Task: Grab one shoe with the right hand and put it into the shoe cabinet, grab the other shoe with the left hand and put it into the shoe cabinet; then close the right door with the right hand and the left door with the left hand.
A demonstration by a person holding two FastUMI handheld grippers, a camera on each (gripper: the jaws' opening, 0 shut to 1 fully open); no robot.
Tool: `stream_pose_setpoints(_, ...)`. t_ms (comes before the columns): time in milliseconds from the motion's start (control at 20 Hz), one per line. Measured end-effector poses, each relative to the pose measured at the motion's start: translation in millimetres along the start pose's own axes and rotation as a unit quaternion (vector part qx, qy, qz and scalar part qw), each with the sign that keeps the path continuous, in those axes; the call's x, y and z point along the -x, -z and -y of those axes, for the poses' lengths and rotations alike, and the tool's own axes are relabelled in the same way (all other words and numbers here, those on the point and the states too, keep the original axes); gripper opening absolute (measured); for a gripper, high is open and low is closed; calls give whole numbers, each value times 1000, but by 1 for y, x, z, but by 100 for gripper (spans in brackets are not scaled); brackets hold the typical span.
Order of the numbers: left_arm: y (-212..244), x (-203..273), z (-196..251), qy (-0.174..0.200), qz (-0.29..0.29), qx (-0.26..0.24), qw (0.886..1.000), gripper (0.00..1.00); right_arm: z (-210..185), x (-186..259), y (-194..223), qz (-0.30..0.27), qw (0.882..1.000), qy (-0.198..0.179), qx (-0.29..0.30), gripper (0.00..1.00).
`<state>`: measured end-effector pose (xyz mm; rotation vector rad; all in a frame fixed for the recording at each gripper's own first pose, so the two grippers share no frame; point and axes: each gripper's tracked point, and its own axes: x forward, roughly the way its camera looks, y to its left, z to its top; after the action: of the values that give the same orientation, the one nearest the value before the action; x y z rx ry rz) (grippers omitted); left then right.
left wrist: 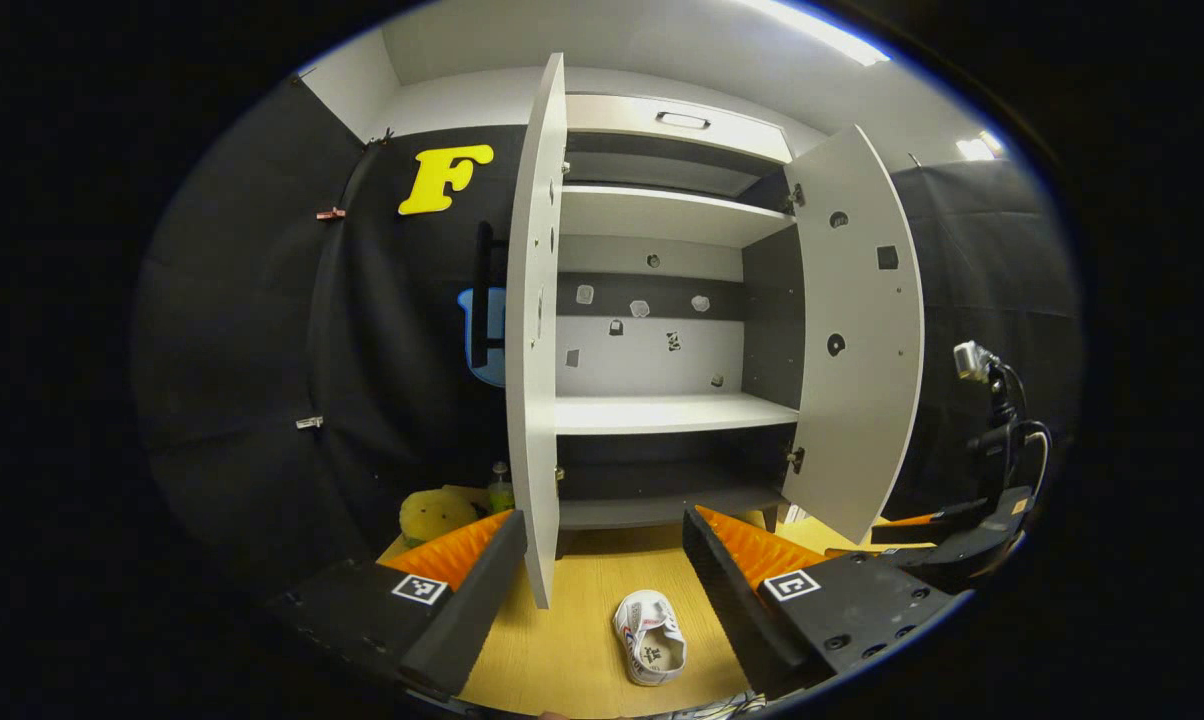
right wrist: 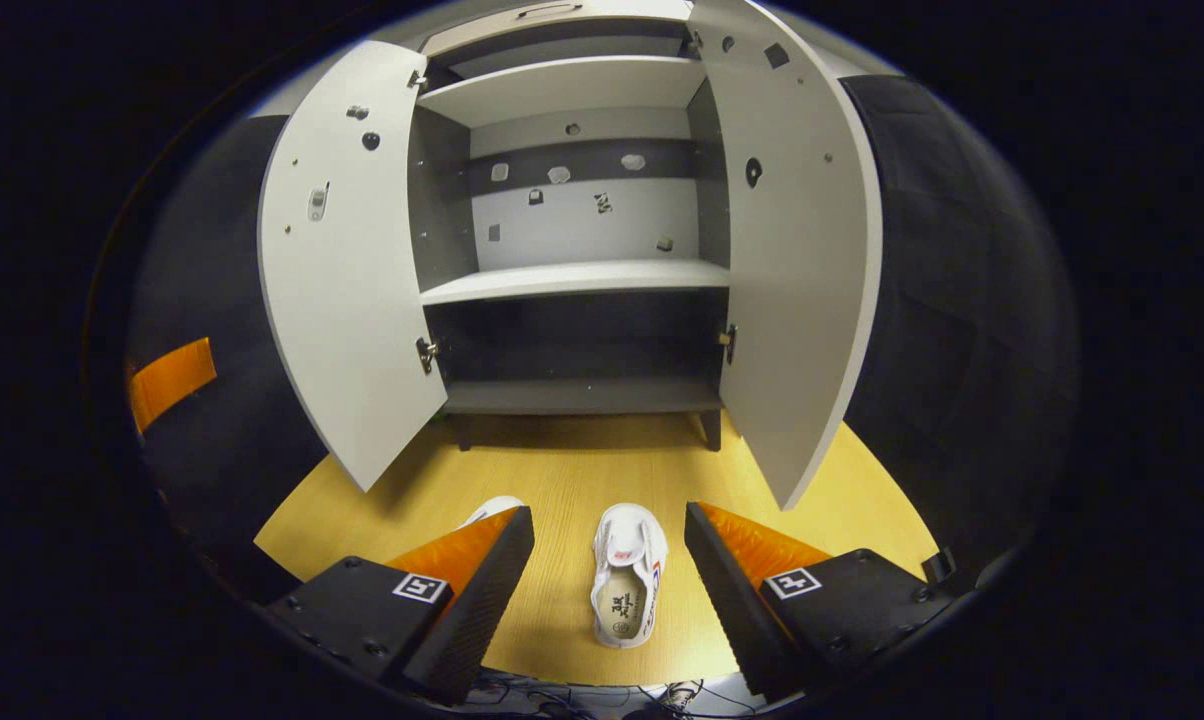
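Both grippers are hanging wide open, gripping nothing: a white shoe [right wrist: 626,575] is lying between the right gripper [right wrist: 609,580] fingers, another shoe [left wrist: 650,637] between the left gripper [left wrist: 602,590] fingers, cabinet [right wrist: 574,278] standing open ahead.

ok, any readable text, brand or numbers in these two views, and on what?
Nothing legible.
shoe insole print: too blurred to read.
strap logo: too small.
stickers on the cabinet back panel: too small.
square markers on the left gripper and right gripper: coded patterns, no words.
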<state>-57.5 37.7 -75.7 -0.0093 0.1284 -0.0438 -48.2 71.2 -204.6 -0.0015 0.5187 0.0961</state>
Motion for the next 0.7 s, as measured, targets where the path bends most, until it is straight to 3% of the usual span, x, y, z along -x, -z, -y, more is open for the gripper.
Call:
stream_pose_setpoints(400, 30, 9, -16, -11, -32, 7, 999, 99, -32, -54, 92, -100, 994, -37, 19, 100)
stream_pose_setpoints(700, 46, 10, -33, -26, -52, 7, 998, 99, -19, -91, 143, -157, 987, -13, 22, 100)
